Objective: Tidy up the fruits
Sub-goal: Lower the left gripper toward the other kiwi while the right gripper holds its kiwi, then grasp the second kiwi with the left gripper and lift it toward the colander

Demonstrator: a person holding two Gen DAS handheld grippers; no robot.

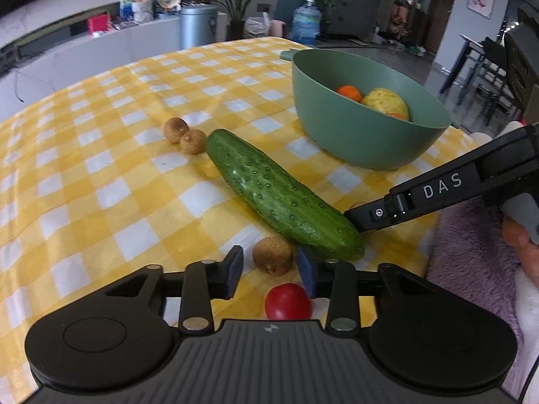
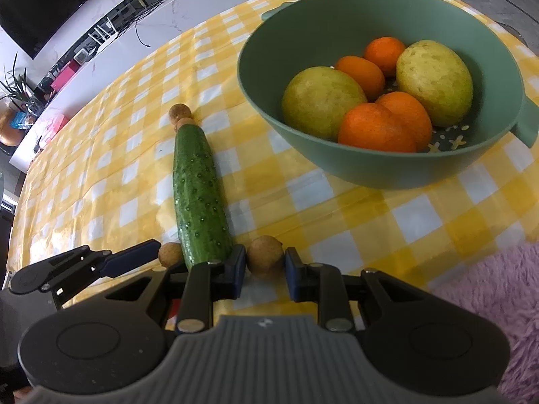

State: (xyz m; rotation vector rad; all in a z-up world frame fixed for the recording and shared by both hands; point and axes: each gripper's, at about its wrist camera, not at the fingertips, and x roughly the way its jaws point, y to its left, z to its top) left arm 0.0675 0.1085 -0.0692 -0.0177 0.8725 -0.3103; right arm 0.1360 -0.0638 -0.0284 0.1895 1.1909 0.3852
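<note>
My left gripper [image 1: 269, 260] stands open around a small brown longan [image 1: 272, 256], with a gap at each blue pad. A red tomato [image 1: 288, 301] lies just behind it, under the gripper. A bumpy green cucumber [image 1: 283, 195] runs away across the yellow checked cloth, and two more longans [image 1: 184, 135] sit at its far end. My right gripper [image 2: 265, 263] is shut on another longan [image 2: 264, 256] beside the cucumber's [image 2: 202, 195] near end. The green bowl [image 2: 370, 171] holds several oranges and two yellow-green fruits.
A fluffy purple cloth [image 2: 488, 303] covers the table's near right corner. The bowl [image 1: 353, 141] stands to the right of the cucumber. One finger [image 2: 134, 252] of the left gripper lies left of the cucumber's near end. A hand [image 1: 518, 235] holds the right gripper.
</note>
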